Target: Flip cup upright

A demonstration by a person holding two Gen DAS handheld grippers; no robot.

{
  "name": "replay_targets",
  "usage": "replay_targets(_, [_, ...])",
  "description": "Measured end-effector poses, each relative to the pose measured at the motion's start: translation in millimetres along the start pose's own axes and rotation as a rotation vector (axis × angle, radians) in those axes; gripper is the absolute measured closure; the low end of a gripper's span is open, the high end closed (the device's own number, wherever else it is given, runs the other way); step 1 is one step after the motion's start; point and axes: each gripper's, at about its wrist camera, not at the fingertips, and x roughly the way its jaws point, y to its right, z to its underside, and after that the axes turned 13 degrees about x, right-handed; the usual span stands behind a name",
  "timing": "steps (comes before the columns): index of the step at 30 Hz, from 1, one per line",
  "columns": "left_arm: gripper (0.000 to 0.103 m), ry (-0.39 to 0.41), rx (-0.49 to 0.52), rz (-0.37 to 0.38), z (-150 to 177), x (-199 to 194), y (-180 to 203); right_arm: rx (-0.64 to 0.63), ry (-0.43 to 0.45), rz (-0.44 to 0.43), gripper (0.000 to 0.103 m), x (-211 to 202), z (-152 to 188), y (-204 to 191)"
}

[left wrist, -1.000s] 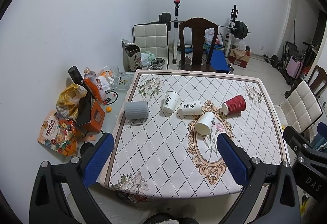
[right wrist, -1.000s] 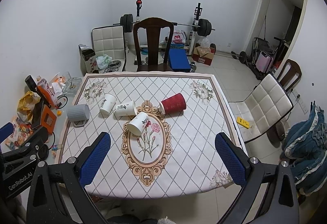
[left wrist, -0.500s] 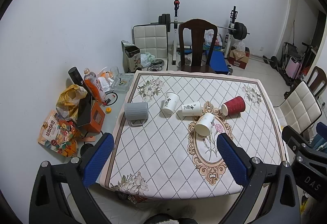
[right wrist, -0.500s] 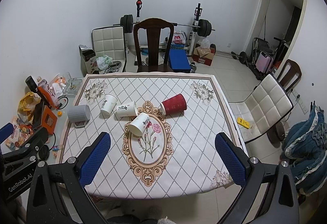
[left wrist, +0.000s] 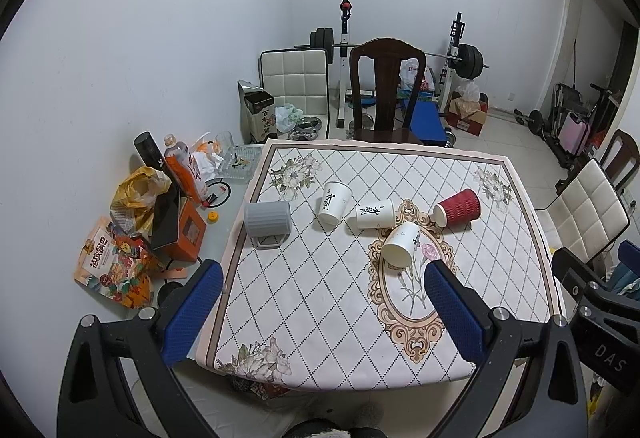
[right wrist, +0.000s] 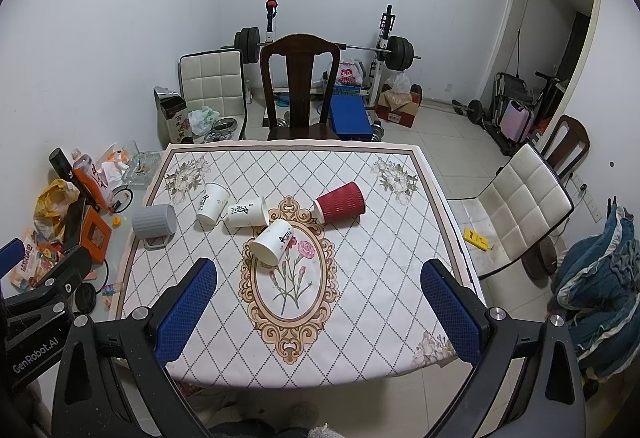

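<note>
Both grippers are high above the near edge of the tabletop, nothing grasped. Left gripper fingers spread wide, empty. Right gripper the same: fingers wide apart, nothing between them.

Cups sit mid-tabletop, all well apart from both grippers:
- nearest white paper cup lies on its side, mouth toward the camera, on the top edge of the oval floral medallion
- second white paper cup lies on its side just behind it; the two look touching or nearly so
- third white cup further left is tilted; can't tell whether it is lying or leaning
- red ribbed cup lies on its side to the right, mouth facing left
- grey ribbed mug lies on its side at the left edge, handle toward the camera

Handling, my read: the paper cups are very light, thin-walled and easily crushed. They'll roll or skate on the cloth if nudged. Pinch lightly across the body near mid-height, or near the rim where the rolled edge stiffens it. The red cup's corrugated sleeve should give better friction. The mug looks heavier and rigid, so it tolerates a firmer grip.

Nearest white cup looks like the easiest first target, with open access from the front. Risk: knocking its neighbour on approach.
</note>
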Motion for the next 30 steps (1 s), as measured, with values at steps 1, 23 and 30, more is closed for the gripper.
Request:
replay_targets(1, [0.000, 0.001, 0.000, 0.001, -1.2, -1.5, -1.0, -0.001, -0.001, -0.001, 0.000, 0.3, -0.1, -0.2])
replay_targets(23, [0.000, -0.072, -0.020, 0.018, 0.2, 28.5, 4.8, 0.030, -0.076, 0.004, 0.000, 26.3, 2.2, 13.4])
replay_targets(30, [0.000, -0.255, -0.045, 0.003, 28.0, 107.7, 24.6, 0.032, -0.251, 0.074, 0.000, 117.1, 28.4, 39.8])
